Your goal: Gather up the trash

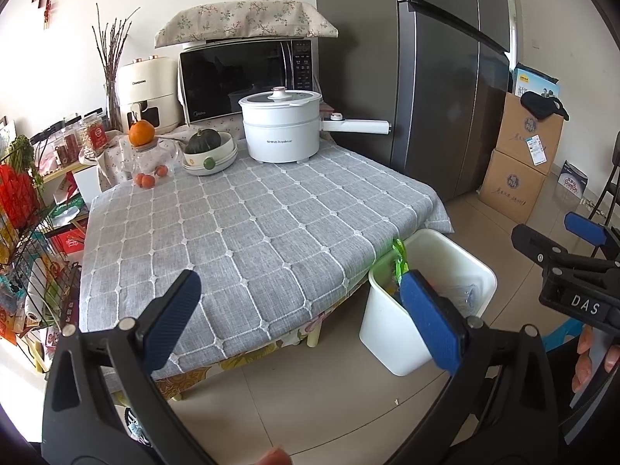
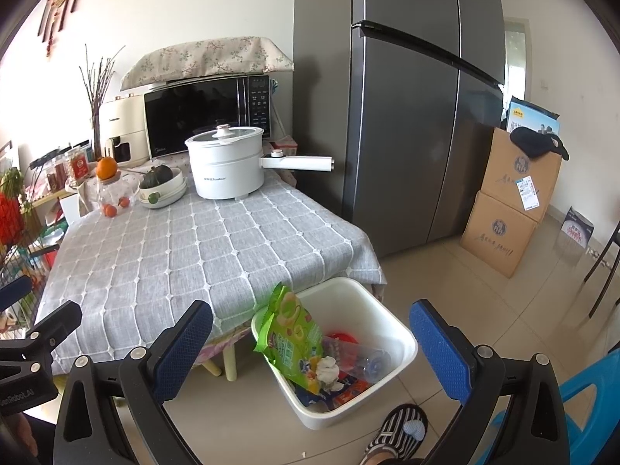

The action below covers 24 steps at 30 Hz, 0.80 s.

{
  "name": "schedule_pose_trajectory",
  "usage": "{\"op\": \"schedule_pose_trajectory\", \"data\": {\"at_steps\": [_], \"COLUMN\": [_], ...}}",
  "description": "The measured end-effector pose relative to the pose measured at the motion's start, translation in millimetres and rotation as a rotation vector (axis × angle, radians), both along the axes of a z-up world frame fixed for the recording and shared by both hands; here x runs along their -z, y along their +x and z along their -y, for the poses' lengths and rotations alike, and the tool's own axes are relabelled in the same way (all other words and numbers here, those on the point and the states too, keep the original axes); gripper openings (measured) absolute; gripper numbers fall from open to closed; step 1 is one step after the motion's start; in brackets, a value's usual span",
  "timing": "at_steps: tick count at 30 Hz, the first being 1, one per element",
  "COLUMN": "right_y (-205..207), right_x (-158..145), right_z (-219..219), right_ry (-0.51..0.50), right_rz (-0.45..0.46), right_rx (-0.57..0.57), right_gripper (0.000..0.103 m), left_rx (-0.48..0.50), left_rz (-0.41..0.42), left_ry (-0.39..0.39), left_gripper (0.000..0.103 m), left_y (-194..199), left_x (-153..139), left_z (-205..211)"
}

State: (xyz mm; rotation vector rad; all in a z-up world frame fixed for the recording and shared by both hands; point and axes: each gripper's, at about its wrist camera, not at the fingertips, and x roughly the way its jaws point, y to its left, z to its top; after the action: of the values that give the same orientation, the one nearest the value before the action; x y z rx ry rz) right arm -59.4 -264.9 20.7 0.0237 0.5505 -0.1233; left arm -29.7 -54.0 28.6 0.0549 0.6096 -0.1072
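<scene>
A white trash bin (image 2: 391, 333) stands on the floor by the table's near right corner; it also shows in the left wrist view (image 1: 391, 341). It holds a green snack bag (image 2: 292, 341), a crumpled white tissue (image 2: 325, 368), a clear plastic bottle (image 2: 372, 360), a red lid and colourful wrappers. My right gripper (image 2: 314, 345) is open and empty, above and in front of the bin. My left gripper (image 1: 306, 317) is open and empty, over the table's front edge. The right gripper shows at the right edge of the left wrist view (image 1: 562, 248).
The table has a grey checked cloth (image 1: 248, 224). At its far end stand a white electric pot (image 1: 281, 128), a bowl with a green squash (image 1: 209, 151), oranges (image 1: 141, 133), a microwave and an air fryer. A fridge (image 2: 407, 116), cardboard boxes (image 2: 511, 201), a blue stool (image 2: 589, 399) and a slippered foot (image 2: 399, 430) are nearby.
</scene>
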Motion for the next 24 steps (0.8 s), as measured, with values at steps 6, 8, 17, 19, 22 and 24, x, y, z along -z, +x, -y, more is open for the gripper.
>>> {"op": "schedule_pose_trajectory", "data": {"at_steps": [6, 8, 17, 19, 22, 24], "right_y": [0.0, 0.0, 0.0, -0.7, -3.0, -3.0], "right_x": [0.3, 0.3, -0.2, 0.1, 1.9, 2.3], "right_z": [0.0, -0.1, 0.6, 0.5, -2.0, -2.6], "right_ry": [0.0, -0.001, 0.001, 0.005, 0.008, 0.009], "right_rz": [-0.001, -0.001, -0.003, 0.001, 0.004, 0.0], "right_rx": [-0.002, -0.001, -0.001, -0.003, 0.001, 0.001], "right_gripper": [0.103, 0.103, 0.103, 0.103, 0.103, 0.103], "left_rx": [-0.002, -0.002, 0.002, 0.003, 0.011, 0.015], "left_rz": [-0.001, -0.001, -0.007, -0.01, -0.018, -0.022], "left_ry": [0.001, 0.001, -0.002, -0.004, -0.018, -0.026], "left_gripper": [0.102, 0.102, 0.102, 0.102, 0.102, 0.102], "left_y": [0.4, 0.3, 1.2, 1.5, 1.2, 0.5], "left_x": [-0.2, -0.3, 1.3, 1.5, 1.6, 1.1], "left_z": [1.1, 1.4, 2.7, 2.6, 1.5, 0.8]}}
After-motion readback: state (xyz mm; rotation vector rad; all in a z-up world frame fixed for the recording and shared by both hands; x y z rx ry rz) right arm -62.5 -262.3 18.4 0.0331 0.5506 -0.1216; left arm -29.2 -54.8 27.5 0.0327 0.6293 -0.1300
